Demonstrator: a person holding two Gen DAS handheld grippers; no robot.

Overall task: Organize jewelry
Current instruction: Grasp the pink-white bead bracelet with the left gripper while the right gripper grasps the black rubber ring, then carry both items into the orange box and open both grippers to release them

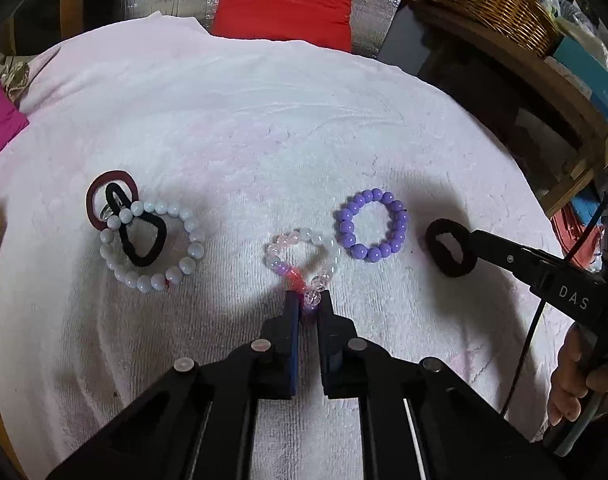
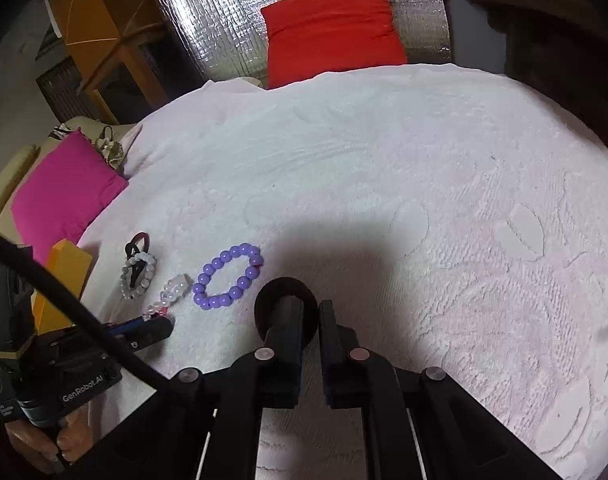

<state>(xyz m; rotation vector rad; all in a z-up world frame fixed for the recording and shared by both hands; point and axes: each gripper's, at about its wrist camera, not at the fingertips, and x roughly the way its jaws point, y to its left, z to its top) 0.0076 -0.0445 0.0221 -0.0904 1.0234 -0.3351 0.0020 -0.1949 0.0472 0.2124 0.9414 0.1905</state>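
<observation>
My left gripper is shut on the near end of a clear pink bead bracelet lying on the white towel. A purple bead bracelet lies just right of it. A white bead bracelet lies at the left, with a black hair tie and a dark red band overlapping it. My right gripper is shut on the rim of a black hair tie, right of the purple bracelet. The right gripper also shows in the left wrist view.
A red cushion lies beyond the towel's far edge and a pink cushion at the left. An orange box stands by the towel's left edge. A wicker basket and shelves stand at the right.
</observation>
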